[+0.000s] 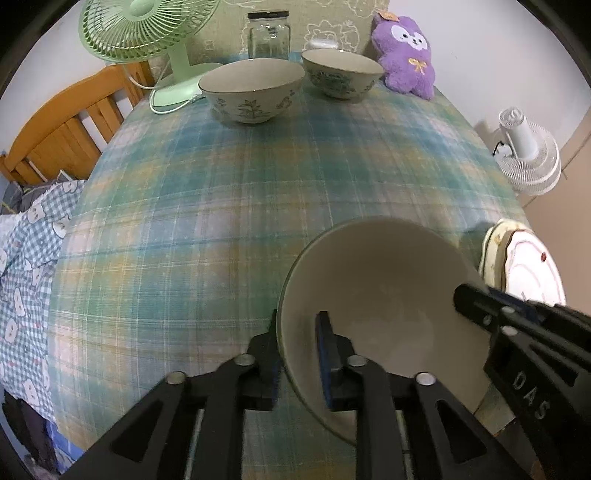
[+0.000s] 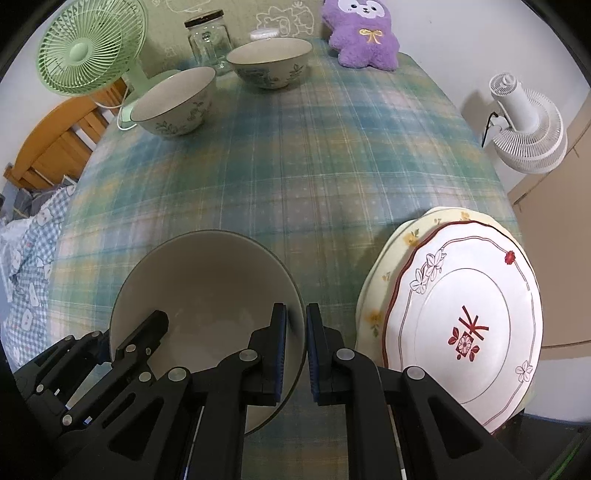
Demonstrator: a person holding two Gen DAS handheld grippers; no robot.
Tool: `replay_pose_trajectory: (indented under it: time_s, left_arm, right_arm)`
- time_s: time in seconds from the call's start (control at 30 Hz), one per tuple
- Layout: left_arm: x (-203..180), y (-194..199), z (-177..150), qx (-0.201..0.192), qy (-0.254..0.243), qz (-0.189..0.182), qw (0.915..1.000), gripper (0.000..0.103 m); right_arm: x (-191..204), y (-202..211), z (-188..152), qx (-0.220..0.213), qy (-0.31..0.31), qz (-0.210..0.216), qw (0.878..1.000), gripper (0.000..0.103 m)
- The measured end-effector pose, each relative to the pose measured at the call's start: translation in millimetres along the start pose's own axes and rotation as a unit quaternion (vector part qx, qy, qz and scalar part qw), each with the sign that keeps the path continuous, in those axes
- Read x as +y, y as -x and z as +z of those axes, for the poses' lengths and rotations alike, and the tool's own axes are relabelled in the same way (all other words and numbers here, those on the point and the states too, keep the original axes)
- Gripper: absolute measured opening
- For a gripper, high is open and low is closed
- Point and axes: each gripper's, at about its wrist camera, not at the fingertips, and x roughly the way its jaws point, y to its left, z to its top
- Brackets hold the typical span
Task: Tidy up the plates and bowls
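A plain cream bowl [image 1: 384, 295] [image 2: 207, 295] sits low at the near edge of the plaid tablecloth, between both grippers. My left gripper [image 1: 299, 332] straddles its left rim, open, with the inner pad clear of the wall; it also shows in the right wrist view [image 2: 144, 332]. My right gripper [image 2: 295, 314] is shut on the bowl's right rim and appears in the left wrist view [image 1: 469, 295]. Two floral bowls [image 1: 255, 88] [image 1: 341, 72] stand at the far end. Right of the cream bowl a white red-patterned plate [image 2: 461, 314] lies on a yellow floral plate [image 2: 384, 280].
At the table's far end stand a green fan [image 1: 144, 33], a glass jar [image 1: 269, 35] and a purple plush toy [image 1: 404, 55]. A white fan [image 2: 524, 122] is off the right edge. A wooden bed frame [image 1: 62, 129] and checked bedding [image 1: 29, 258] lie left.
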Motion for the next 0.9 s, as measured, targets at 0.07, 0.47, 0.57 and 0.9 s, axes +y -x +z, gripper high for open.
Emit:
replay_pose_trajectory:
  time_s: [0.07,0.47,0.57,0.9]
  left_arm:
    - [0,8,4,-0.014,-0.003,0.011,0.9998,0.041]
    - [19,32,48,-0.04,0.007,0.025,0.9988,0.071]
    - [25,39,68,-0.055,0.013,0.036,0.9978,0.076]
    - [58,36,137,-0.106,0.03,0.027,0.9935,0.077]
  right_arm:
    - [1,1,2,0.005,0.002,0.006,1.0,0.015]
    - [2,36,39,-0.036,0.013,-0.008,0.999,0.06]
    - [7,44,56,-0.051,0.015,-0.008,0.999,0.06]
    - [33,46,130,-0.1,0.018,0.007,0.995,0.06]
